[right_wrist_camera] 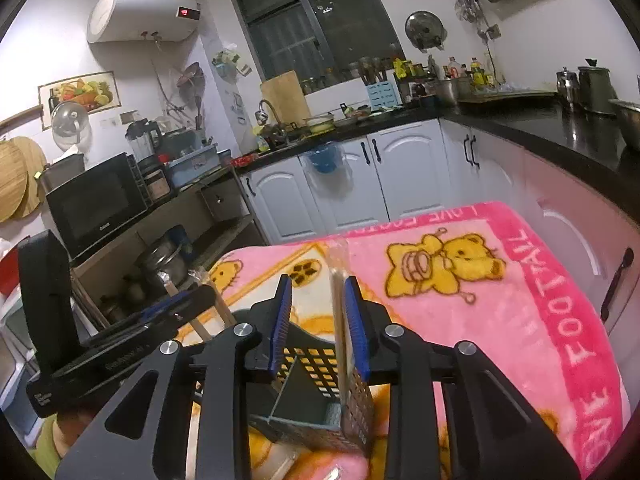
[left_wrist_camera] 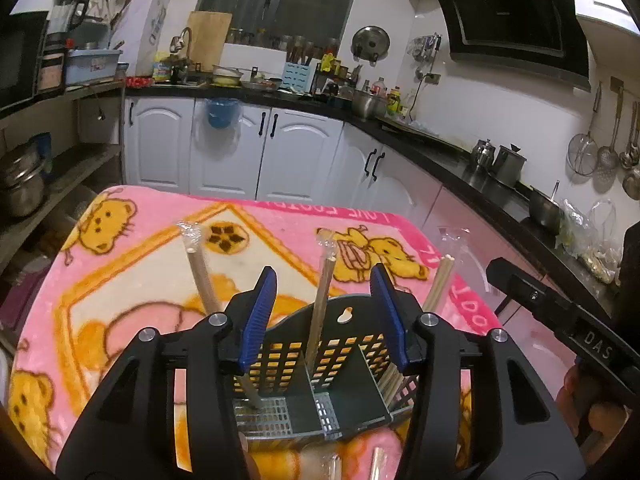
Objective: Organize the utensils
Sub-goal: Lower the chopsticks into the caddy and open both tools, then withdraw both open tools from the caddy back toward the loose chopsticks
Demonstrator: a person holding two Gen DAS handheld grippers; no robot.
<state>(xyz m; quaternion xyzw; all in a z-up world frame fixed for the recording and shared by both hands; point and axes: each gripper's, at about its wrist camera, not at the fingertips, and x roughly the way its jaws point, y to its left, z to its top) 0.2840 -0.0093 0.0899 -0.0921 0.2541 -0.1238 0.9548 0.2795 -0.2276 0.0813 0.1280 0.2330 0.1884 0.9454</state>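
Holder (left_wrist_camera: 320,376): dark, perforated, wrapped chopsticks (left_wrist_camera: 320,304) upright, below both tongs.
Left tongs (left_wrist_camera: 324,316): wide apart, empty.
Right tongs (right_wrist_camera: 318,322): parted, wrapped chopsticks (right_wrist_camera: 340,320) against right pad, grip unclear.

Indoor light, kinda dim with a purple tint, dark window (right_wrist_camera: 316,28). Heavy fisheye bending and black corners in both views; near gripper bodies look soft.

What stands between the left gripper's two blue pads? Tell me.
In the left wrist view, a wrapped pair of chopsticks stands upright between the left gripper pads, touching neither, its lower end in the dark utensil caddy.
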